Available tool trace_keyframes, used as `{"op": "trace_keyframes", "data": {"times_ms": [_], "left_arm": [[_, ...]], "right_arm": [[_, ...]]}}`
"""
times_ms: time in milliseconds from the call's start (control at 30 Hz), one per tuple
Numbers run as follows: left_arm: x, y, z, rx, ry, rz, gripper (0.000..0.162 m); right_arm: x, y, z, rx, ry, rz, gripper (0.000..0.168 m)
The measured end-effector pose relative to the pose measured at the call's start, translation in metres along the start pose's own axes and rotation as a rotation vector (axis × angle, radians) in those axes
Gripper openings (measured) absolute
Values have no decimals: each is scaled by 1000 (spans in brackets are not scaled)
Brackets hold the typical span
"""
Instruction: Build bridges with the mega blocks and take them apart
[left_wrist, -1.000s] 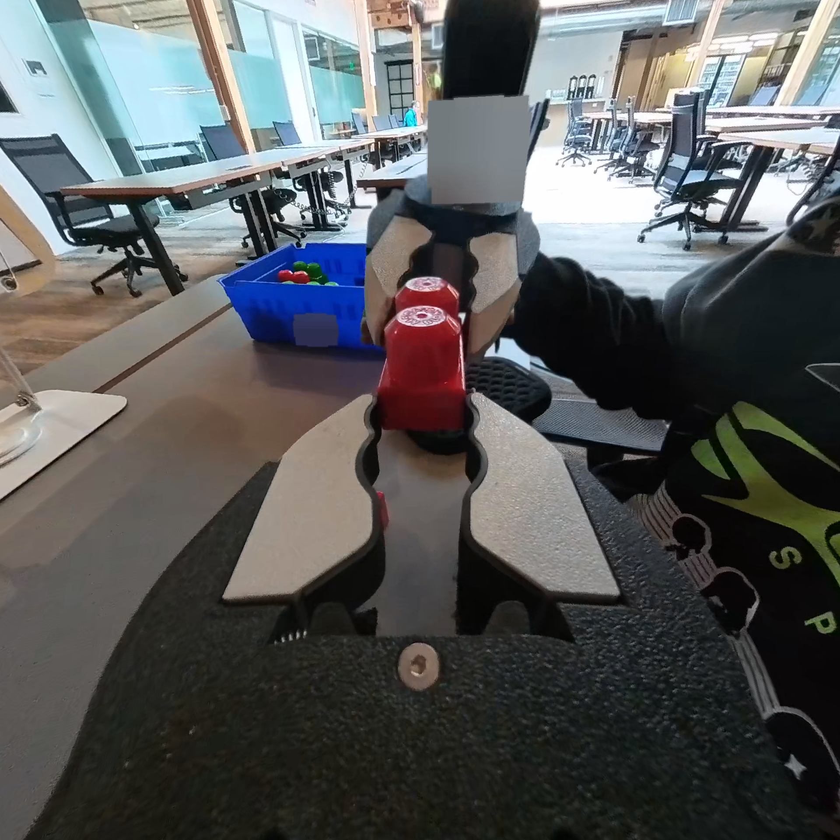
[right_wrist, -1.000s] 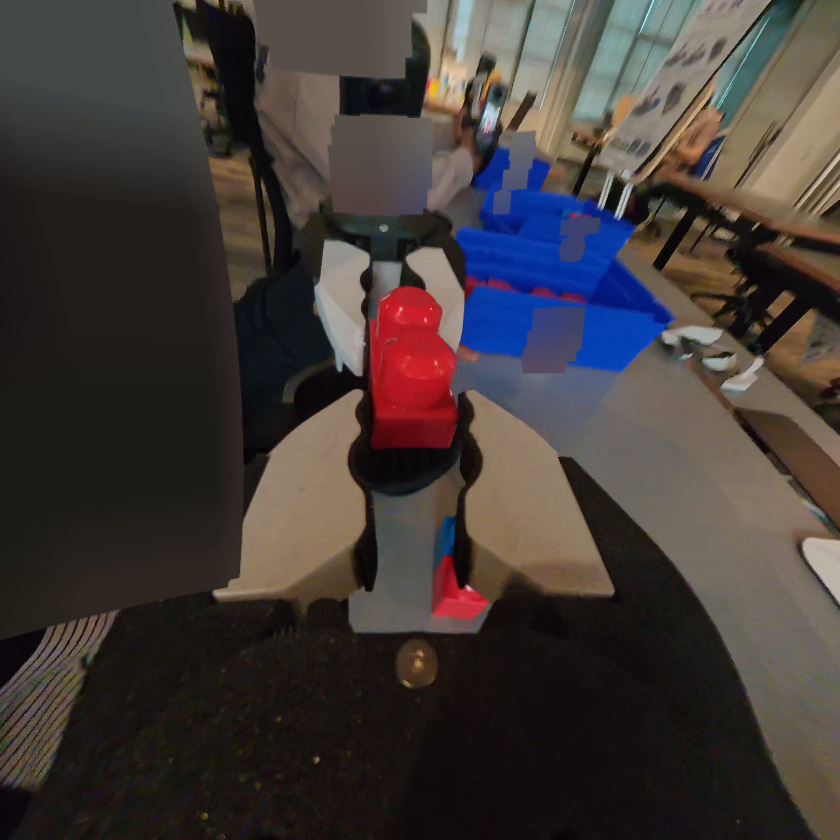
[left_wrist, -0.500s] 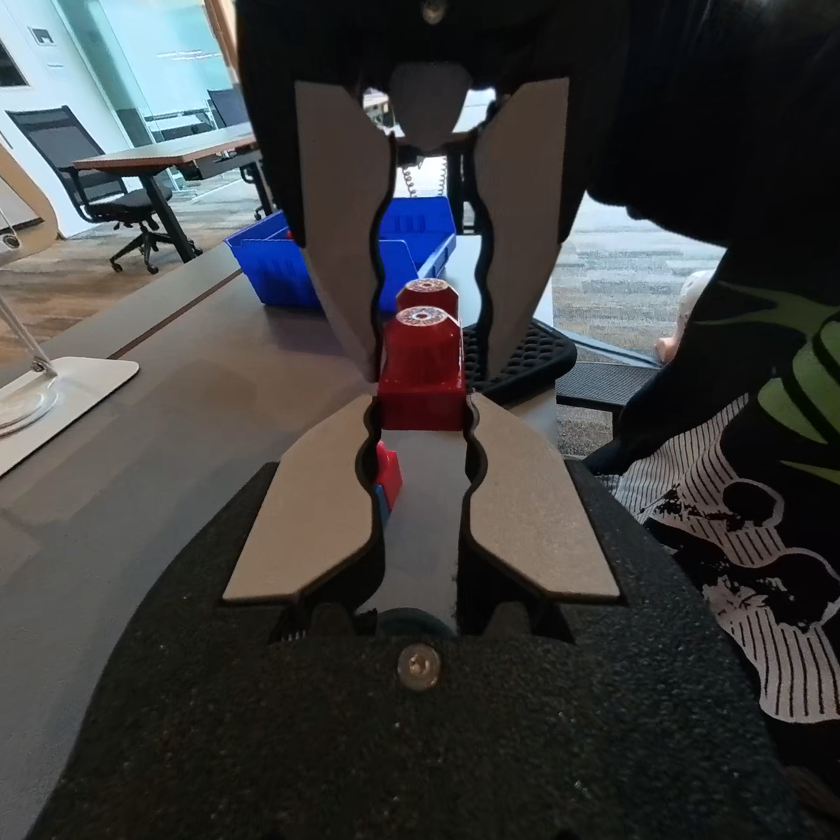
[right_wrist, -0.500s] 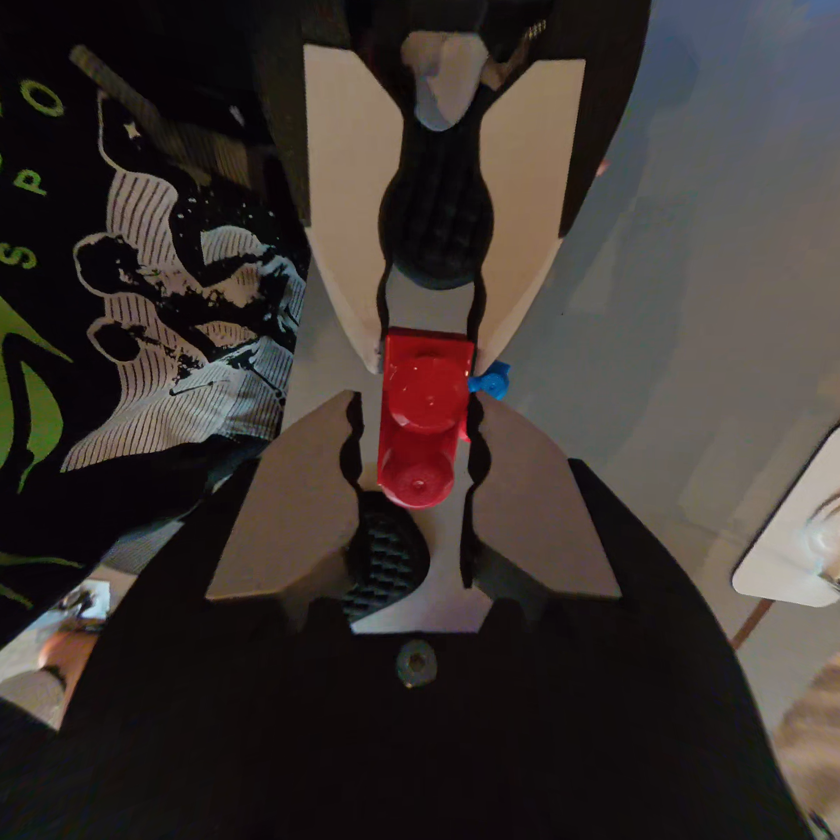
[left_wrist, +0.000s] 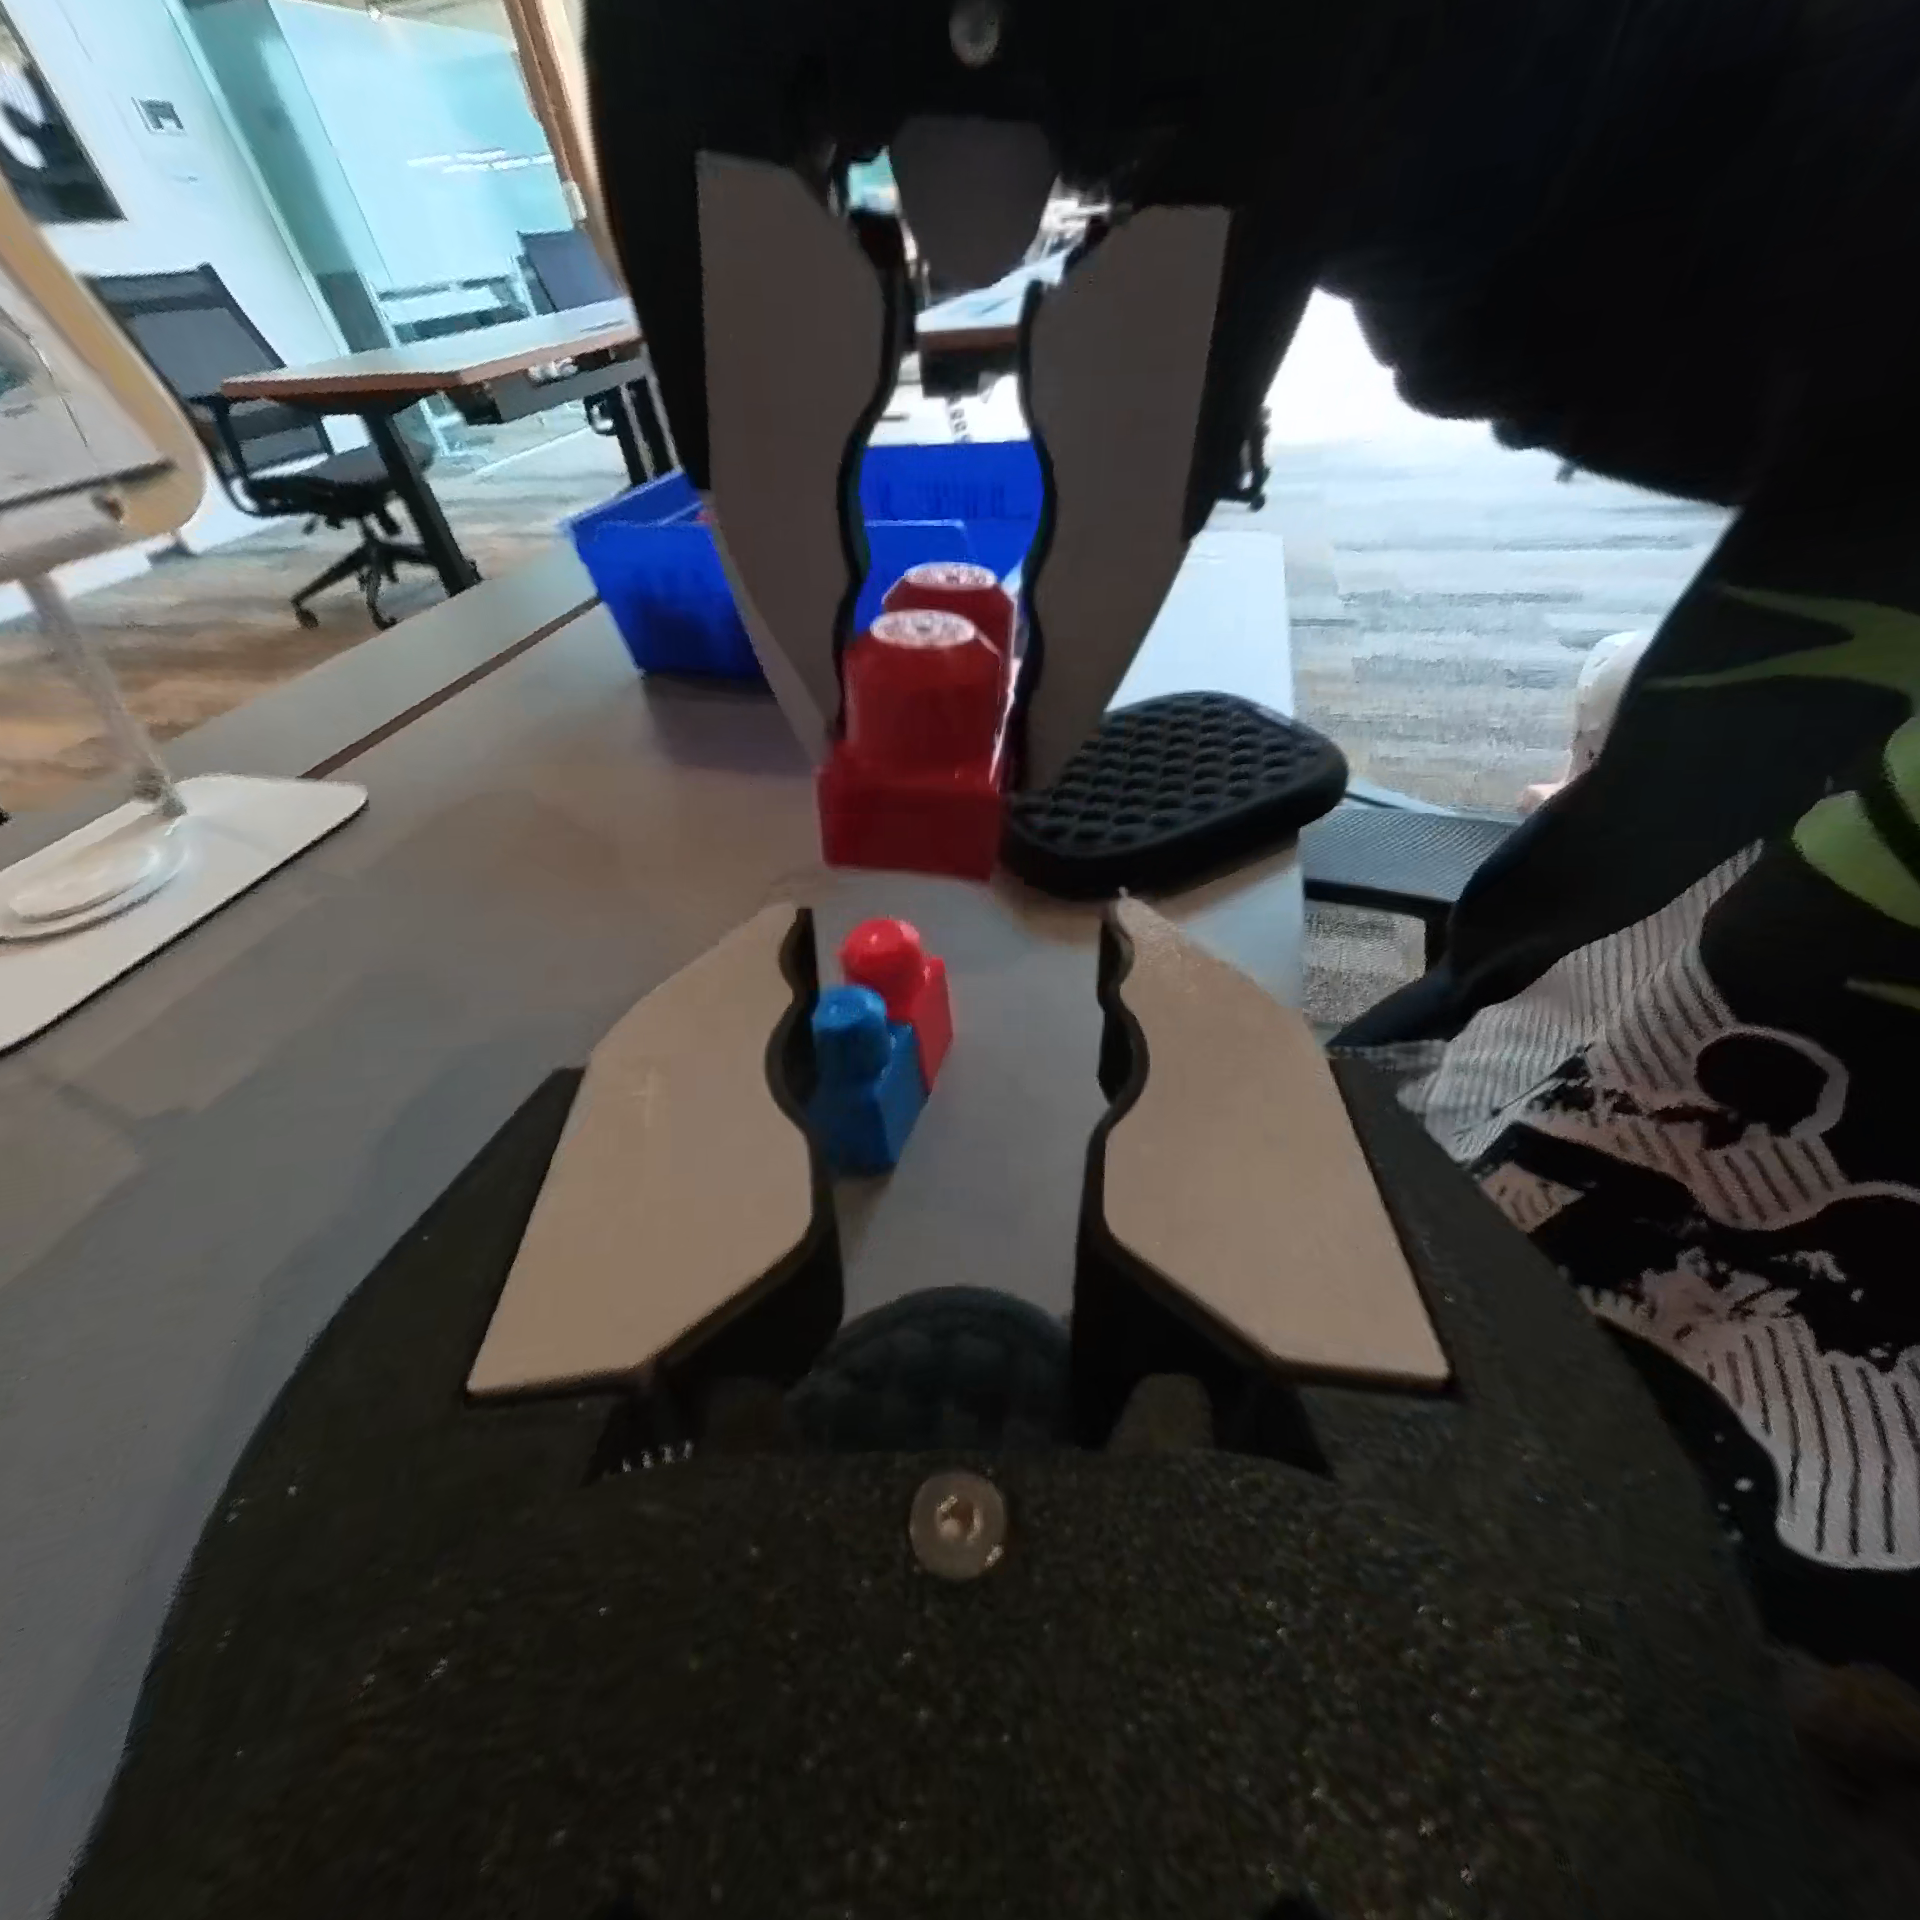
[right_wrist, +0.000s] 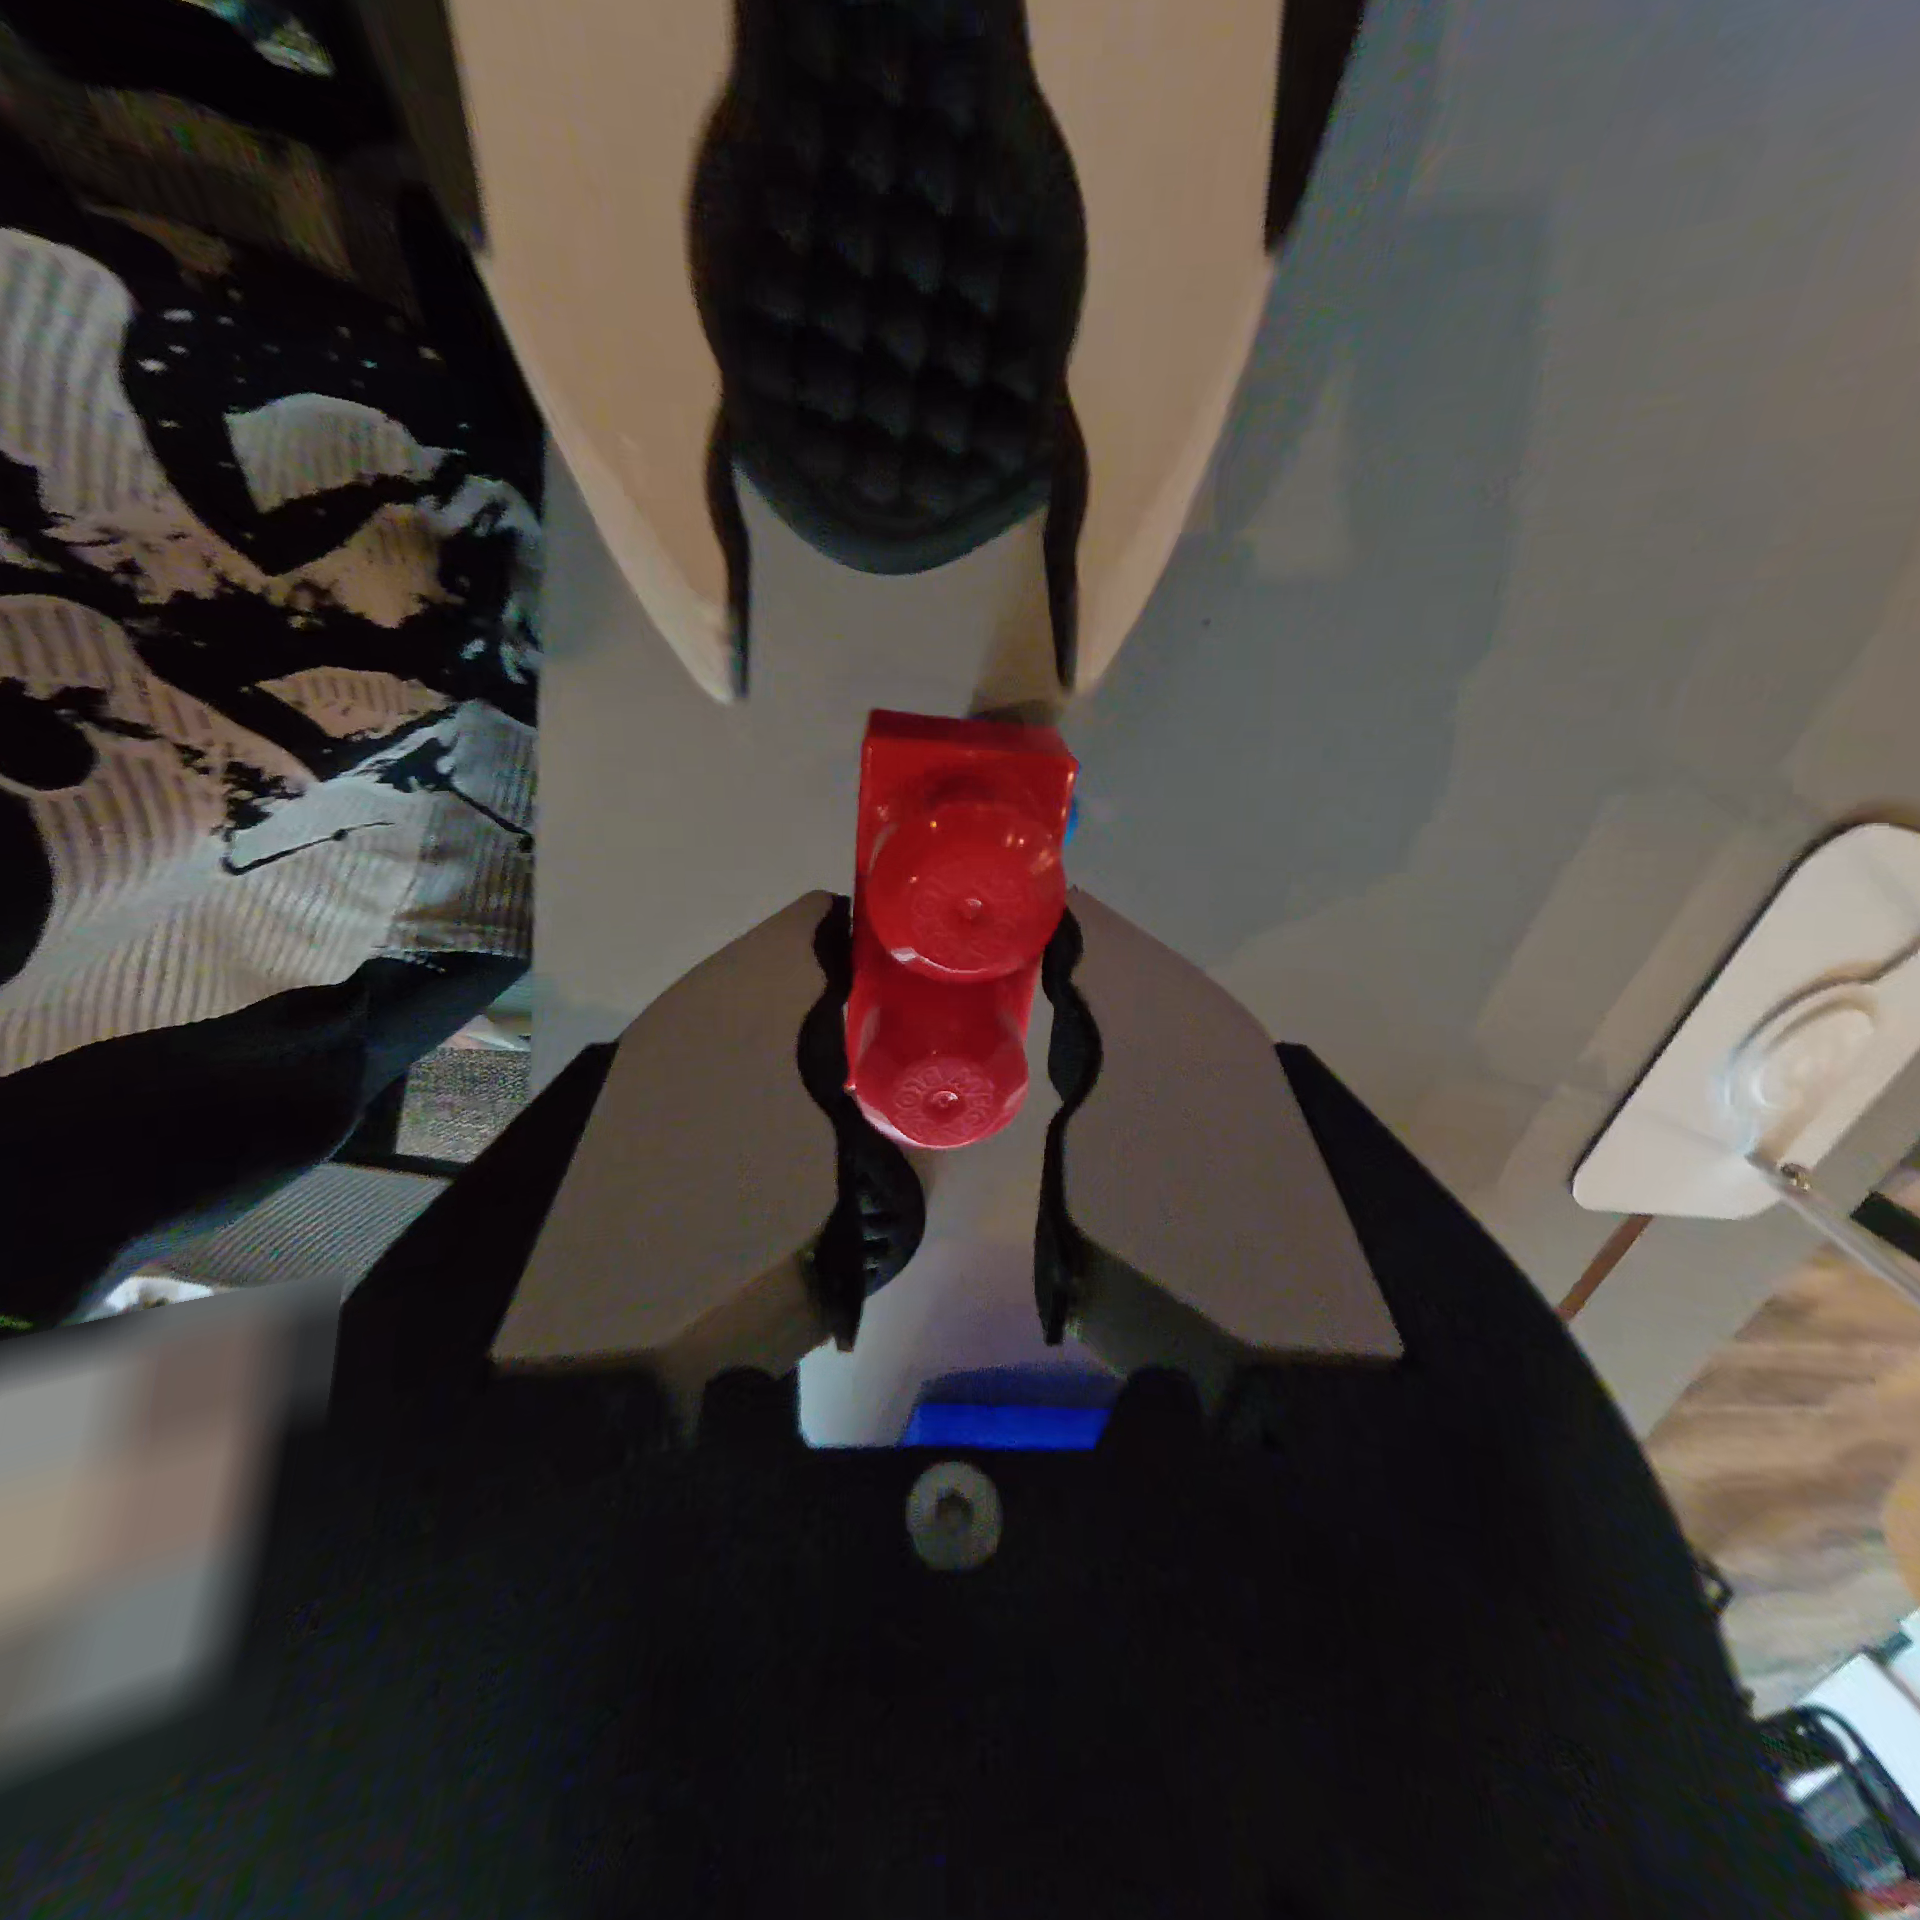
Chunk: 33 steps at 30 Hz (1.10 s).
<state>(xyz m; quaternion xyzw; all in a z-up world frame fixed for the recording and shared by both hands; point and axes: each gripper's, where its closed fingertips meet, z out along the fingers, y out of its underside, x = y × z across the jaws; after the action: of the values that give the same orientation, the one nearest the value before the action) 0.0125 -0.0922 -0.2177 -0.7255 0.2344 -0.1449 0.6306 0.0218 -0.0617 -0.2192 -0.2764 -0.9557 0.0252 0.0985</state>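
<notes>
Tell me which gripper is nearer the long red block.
Right. The right gripper is clamped on the long red block from above; the left gripper sits open just short of it, apart, over the small blocks.

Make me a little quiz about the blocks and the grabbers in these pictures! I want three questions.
1. True or false: the right gripper is clamped on the two-stud red block.
2. Pick one. What colour is the bin standing behind the blocks? A green, B blue, C yellow.
3. Fill in the gap: on the table, seen between the fingers of the open left gripper, a small red block stands next to a small ___ block.

Key: 1 true. 2 B. 3 blue; that is the small blue block.
</notes>
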Motion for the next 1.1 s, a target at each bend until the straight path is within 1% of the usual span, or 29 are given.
{"op": "trace_keyframes", "data": {"times_ms": [133, 200, 267, 367, 467, 700, 833, 967, 1100], "left_arm": [[-12, 18, -12, -25, -62, -20, 52], [-14, 27, -17, -63, -79, -13, 53], [-18, 30, -20, -75, -98, 0, 52], [-17, 27, -22, -35, -73, -13, 49], [-15, 32, -21, -45, -51, 8, 49], [-14, 40, -17, -56, -18, -3, 54], [-17, 44, -16, -75, -35, -4, 56], [-19, 48, -16, -86, -34, -19, 68], [-23, 53, -17, -100, -51, -9, 71]], "right_arm": [[11, 11, 17, -25, 26, 46, 35], [14, 17, 29, -40, 25, 57, 35], [15, 21, 40, -52, 21, 74, 35], [19, 27, 55, -71, 27, 85, 35], [21, 32, 66, -94, 22, 93, 35], [24, 37, 76, -112, 27, 105, 35], [22, 37, 79, -106, 19, 112, 35], [21, 37, 82, -100, 13, 114, 35], [21, 37, 84, -93, 10, 121, 35]]}}
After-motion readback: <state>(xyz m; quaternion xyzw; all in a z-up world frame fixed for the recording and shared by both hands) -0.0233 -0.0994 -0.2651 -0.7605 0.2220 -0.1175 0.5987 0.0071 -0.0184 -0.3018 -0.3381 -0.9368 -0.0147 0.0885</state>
